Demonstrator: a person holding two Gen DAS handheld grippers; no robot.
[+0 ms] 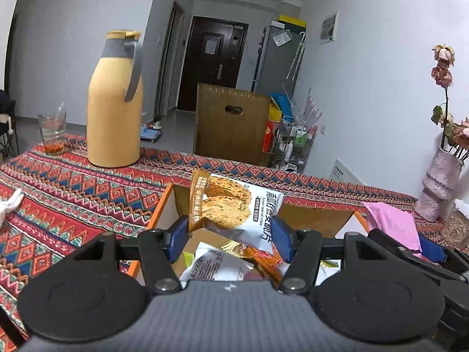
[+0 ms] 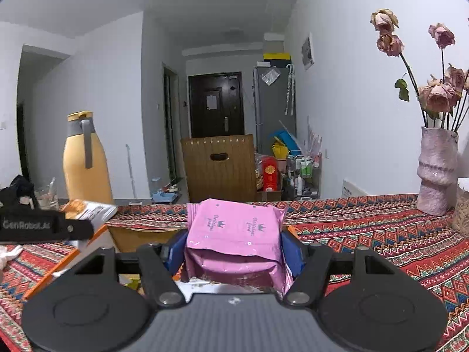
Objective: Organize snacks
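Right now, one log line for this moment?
left gripper: shut on cookie pack | right gripper: shut on pink pack | both above box | box holds other snacks

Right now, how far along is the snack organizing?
Several packets already lie inside the cardboard box. In hand: the left gripper holds an oat crisp packet over it, and the right gripper holds a pink packet. Both remain to be placed.

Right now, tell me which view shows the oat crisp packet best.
The left wrist view: the oat crisp packet sits between the left hand-held gripper fingers, printed front facing the camera. The right wrist view catches only its edge at far left.
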